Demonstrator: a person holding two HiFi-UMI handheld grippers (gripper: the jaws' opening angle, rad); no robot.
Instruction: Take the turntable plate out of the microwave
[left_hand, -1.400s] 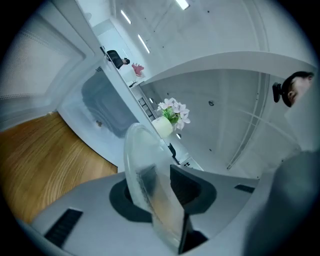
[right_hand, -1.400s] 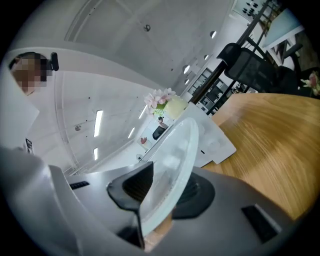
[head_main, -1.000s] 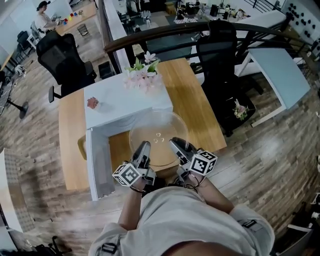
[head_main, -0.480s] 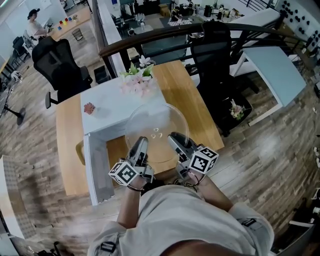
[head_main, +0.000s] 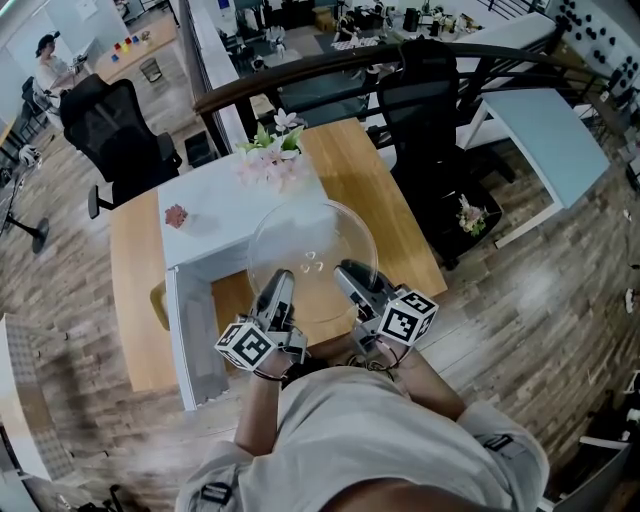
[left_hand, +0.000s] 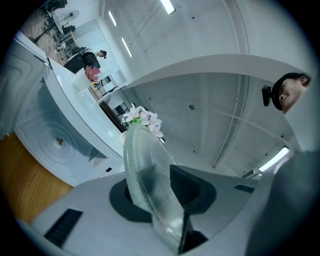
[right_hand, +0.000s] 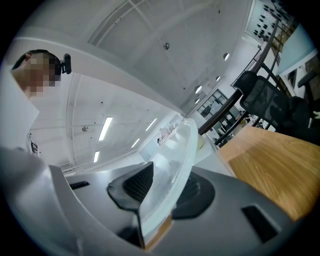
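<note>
The turntable plate is above the table, before the microwave.

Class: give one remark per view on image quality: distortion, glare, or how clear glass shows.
Head view: wide-angle bend curves the railing; the glass plate shows only as a faint rim with glints. Left gripper view: black corners; the plate blurs the jaw behind it. Right gripper view: ceiling light strips glare bright.

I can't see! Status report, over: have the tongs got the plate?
Left tongs, right tongs: both shut on turntable plate rim. Plate held outside microwave. Nothing in the way.
</note>
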